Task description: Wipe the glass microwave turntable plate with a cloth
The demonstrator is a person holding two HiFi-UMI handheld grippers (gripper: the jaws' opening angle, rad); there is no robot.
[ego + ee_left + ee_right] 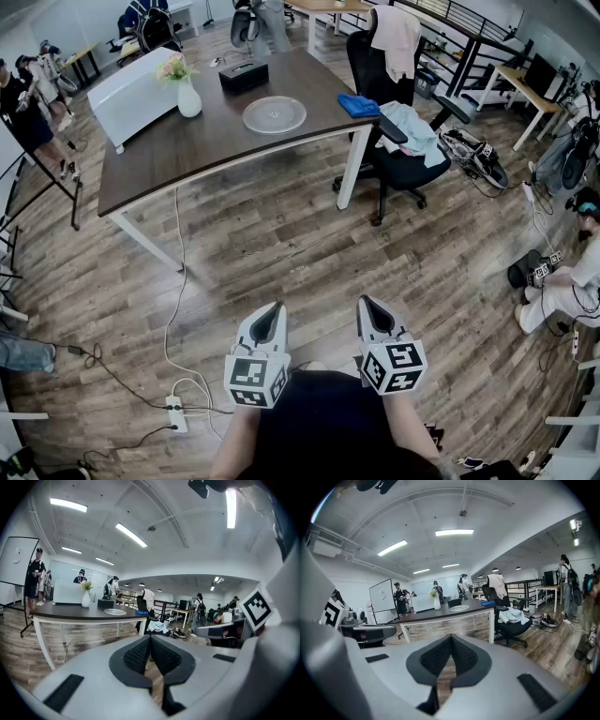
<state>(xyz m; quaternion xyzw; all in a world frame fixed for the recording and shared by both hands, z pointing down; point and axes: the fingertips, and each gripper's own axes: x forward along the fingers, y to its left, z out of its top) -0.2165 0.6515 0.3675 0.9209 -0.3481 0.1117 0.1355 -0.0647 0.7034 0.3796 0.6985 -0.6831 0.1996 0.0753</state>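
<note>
Plate (275, 114) sits far ahead of my jaws, both pairs pressed together, empty; cloth (358, 105) lies nearer my right gripper (368, 309)

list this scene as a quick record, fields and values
table: dark top, white legs
glass plate: flat on the table, toward its right end in the head view
blue cloth: at the table's right corner, apart from the plate
vase: white, with flowers, left of the plate
left gripper: shut, empty, away from the table
right gripper: shut, empty, away from the table
wiping: not begun
</note>
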